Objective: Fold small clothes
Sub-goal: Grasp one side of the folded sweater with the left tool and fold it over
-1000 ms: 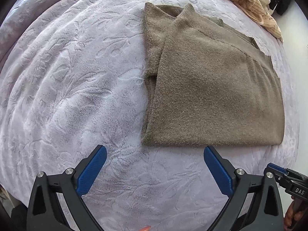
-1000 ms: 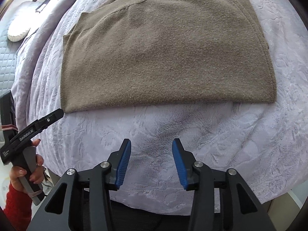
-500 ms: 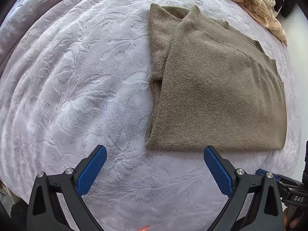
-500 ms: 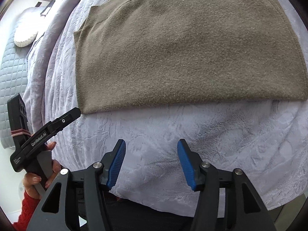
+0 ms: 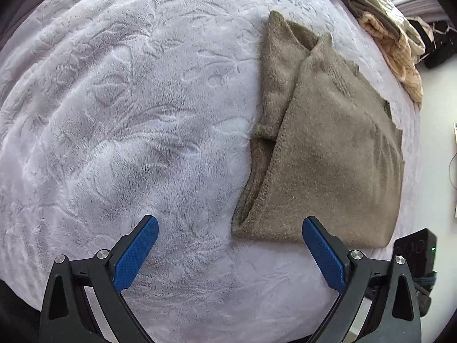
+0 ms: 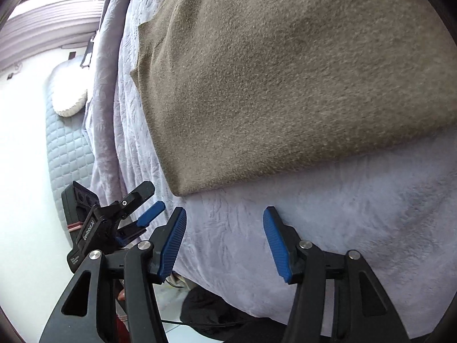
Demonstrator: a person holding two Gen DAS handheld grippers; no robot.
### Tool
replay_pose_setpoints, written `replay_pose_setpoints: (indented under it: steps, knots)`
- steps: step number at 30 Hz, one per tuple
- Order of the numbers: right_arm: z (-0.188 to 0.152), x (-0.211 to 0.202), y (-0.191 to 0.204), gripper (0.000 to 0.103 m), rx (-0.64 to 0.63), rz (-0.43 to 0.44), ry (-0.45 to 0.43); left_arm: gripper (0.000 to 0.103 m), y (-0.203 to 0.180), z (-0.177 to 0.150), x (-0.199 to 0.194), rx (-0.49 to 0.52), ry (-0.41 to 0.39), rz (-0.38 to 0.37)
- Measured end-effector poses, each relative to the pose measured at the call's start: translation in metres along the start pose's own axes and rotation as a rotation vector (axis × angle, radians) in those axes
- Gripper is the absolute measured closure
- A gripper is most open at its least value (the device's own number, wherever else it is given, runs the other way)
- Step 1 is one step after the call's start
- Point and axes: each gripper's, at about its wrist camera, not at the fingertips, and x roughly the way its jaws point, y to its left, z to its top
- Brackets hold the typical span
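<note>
A folded olive-brown sweater (image 5: 328, 148) lies on the lilac plush blanket (image 5: 128, 114), with a sleeve layer showing along its left side. My left gripper (image 5: 230, 223) is open wide, hovering just short of the sweater's near left corner, and its pads hold nothing. In the right wrist view the sweater (image 6: 285, 85) fills the upper part. My right gripper (image 6: 225, 211) sits low over the blanket (image 6: 357, 214), just below the sweater's near edge. Its jaws are opening, and nothing is between them.
A heap of beige checked and olive clothes (image 5: 394, 37) lies at the far right of the bed. The bed's edge drops to a pale floor (image 6: 25, 171). A grey quilted pad (image 6: 65, 148) and a white cushion (image 6: 70, 94) lie beyond. The left gripper's black handle (image 6: 94, 228) is beside my right fingers.
In the left wrist view the sweater has slid rightward and now looks tilted. The right gripper has sunk closer to the sweater's near edge, rolled, and its jaws stand wider apart.
</note>
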Motion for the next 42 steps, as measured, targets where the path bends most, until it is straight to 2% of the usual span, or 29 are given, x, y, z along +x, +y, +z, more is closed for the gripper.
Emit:
replay_pose_setpoints:
  steps: [1, 3, 5, 13, 15, 16, 17, 18, 19, 22, 27, 31, 32, 36, 37, 39, 42]
  knots:
    - [0.001, 0.005, -0.001, 0.036, 0.014, 0.027, -0.009, 0.002, 0.002, 0.004, -0.003, -0.006, -0.018, -0.014]
    - [0.005, 0.014, 0.0, 0.035, 0.03, 0.081, -0.035, 0.002, 0.002, 0.012, -0.011, -0.013, -0.063, -0.067]
    - [0.01, 0.025, 0.0, 0.035, 0.052, 0.131, -0.059, 0.002, 0.001, 0.023, -0.014, -0.006, -0.073, -0.103]
    - [0.025, 0.057, 0.012, 0.035, 0.11, 0.262, -0.13, 0.002, -0.012, 0.062, 0.009, 0.029, -0.02, -0.124]
    - [0.027, 0.063, 0.014, 0.036, 0.14, 0.292, -0.13, 0.002, -0.008, 0.067, 0.014, 0.015, -0.001, -0.19]
    - [0.029, 0.063, 0.013, 0.041, 0.16, 0.311, -0.125, 0.002, -0.013, 0.071, 0.02, 0.004, -0.002, -0.211]
    - [0.03, 0.066, 0.012, 0.061, 0.185, 0.327, -0.115, 0.002, -0.013, 0.075, 0.021, -0.005, 0.0, -0.234]
    - [0.032, 0.068, 0.01, 0.075, 0.204, 0.341, -0.096, 0.002, -0.013, 0.078, 0.023, -0.007, 0.003, -0.247]
    - [0.032, 0.069, 0.009, 0.094, 0.215, 0.36, -0.088, 0.002, -0.014, 0.082, 0.024, -0.001, 0.007, -0.25]
    - [0.035, 0.056, 0.018, 0.094, 0.168, 0.427, -0.089, 0.002, -0.026, 0.092, 0.029, 0.057, 0.036, -0.307]
    - [0.038, 0.024, 0.047, 0.094, 0.016, 0.452, -0.11, 0.002, -0.051, 0.111, 0.044, 0.14, 0.096, -0.429]
    - [0.038, 0.016, 0.061, 0.094, -0.051, 0.434, -0.104, 0.002, -0.067, 0.119, 0.063, 0.124, 0.179, -0.561]
    - [0.037, 0.018, 0.063, 0.094, -0.063, 0.419, -0.092, 0.002, -0.075, 0.12, 0.069, 0.132, 0.189, -0.555]
    - [0.028, 0.04, 0.061, 0.094, -0.091, 0.289, 0.024, 0.002, -0.105, 0.115, 0.078, 0.234, 0.169, -0.394]
    - [0.024, 0.044, 0.063, 0.09, -0.101, 0.241, 0.06, 0.003, -0.108, 0.113, 0.079, 0.248, 0.162, -0.371]
    - [0.015, 0.042, 0.064, 0.09, -0.142, 0.133, 0.108, 0.008, -0.111, 0.11, 0.077, 0.264, 0.148, -0.327]
    - [0.008, 0.016, 0.07, 0.09, -0.231, -0.004, 0.09, 0.01, -0.114, 0.107, 0.076, 0.278, 0.121, -0.253]
